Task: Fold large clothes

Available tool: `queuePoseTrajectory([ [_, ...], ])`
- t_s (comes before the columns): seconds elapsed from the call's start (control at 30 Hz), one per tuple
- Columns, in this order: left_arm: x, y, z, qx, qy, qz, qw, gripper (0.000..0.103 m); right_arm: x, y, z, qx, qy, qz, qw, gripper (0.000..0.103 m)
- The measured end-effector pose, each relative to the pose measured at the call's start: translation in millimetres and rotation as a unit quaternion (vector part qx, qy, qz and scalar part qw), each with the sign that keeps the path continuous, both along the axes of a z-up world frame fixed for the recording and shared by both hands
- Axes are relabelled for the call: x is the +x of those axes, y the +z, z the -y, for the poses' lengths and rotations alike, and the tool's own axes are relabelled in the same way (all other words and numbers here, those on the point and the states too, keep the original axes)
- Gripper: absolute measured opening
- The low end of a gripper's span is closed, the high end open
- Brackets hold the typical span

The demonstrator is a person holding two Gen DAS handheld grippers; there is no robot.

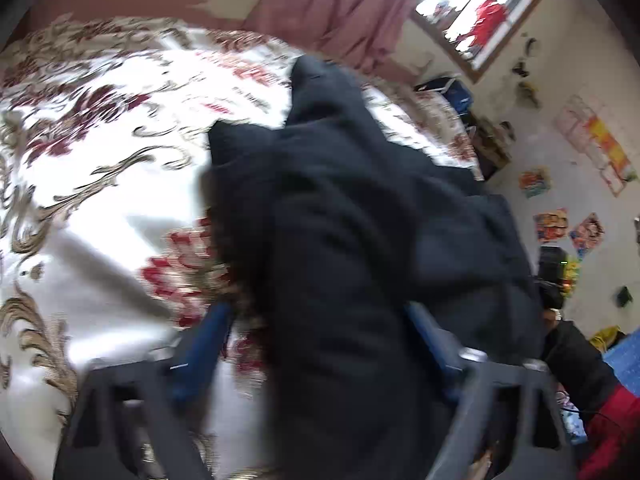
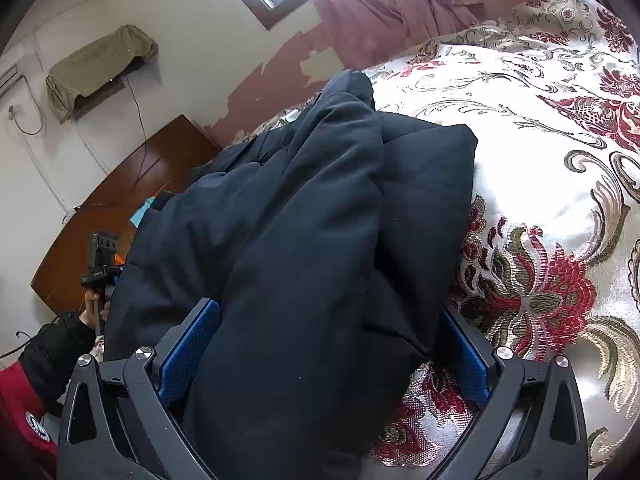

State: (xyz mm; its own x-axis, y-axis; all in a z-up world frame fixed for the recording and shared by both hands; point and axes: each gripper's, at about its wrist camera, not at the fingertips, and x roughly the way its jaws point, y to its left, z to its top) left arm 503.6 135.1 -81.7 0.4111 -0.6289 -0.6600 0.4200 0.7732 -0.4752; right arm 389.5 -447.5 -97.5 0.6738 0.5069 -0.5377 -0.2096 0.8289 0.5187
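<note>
Dark padded garment bunched between blue pads of right gripper and left gripper, extending far over floral bedspread; grasp state indeterminate.

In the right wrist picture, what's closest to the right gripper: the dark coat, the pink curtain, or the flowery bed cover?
1. Dark navy padded coat: between the right gripper fingers.
2. White floral brocade bed cover: beneath, spreading right.
3. Pink curtain: far back, top centre, by the wall.
</note>
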Motion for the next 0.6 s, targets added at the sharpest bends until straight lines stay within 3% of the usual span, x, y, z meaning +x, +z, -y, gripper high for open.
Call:
queuePoseTrajectory([
  [0.07,-3.0,4.8,11.1,0.000,-0.004,0.009,1.0000,0.054,0.2,0.2,0.5,0.002,0.000,0.000,1.000,0.102],
  [0.13,-2.2,7.5,20.3,0.031,-0.001,0.012,0.9994,0.054,0.8,0.2,0.8,0.001,-0.001,0.001,1.000,0.102],
  [0.2,4.4,6.2,19.3,0.032,0.005,-0.010,0.9994,0.061,0.8,0.2,-0.8,0.002,-0.003,0.001,1.000,0.102],
  [0.27,14.5,-1.0,13.7,0.016,0.005,-0.043,0.9989,0.068,-2.9,-3.2,0.8,0.002,-0.004,0.002,1.000,0.102],
  [0.33,23.7,-9.9,3.5,-0.027,0.003,-0.074,0.9968,0.071,-2.7,-2.8,-0.7,-0.002,-0.007,0.000,1.000,0.102],
  [0.4,25.9,-13.5,-0.5,-0.046,-0.004,-0.078,0.9958,0.073,-5.5,-4.9,-0.1,-0.003,-0.008,0.000,1.000,0.102],
  [0.53,29.9,-15.9,2.1,-0.052,-0.004,-0.086,0.9949,0.074,-6.6,-5.1,-0.1,-0.002,-0.009,0.000,1.000,0.102],
  [0.6,26.8,-12.9,9.2,-0.038,0.002,-0.083,0.9959,0.069,-6.0,-3.9,-1.4,-0.005,-0.012,-0.003,1.000,0.102],
])
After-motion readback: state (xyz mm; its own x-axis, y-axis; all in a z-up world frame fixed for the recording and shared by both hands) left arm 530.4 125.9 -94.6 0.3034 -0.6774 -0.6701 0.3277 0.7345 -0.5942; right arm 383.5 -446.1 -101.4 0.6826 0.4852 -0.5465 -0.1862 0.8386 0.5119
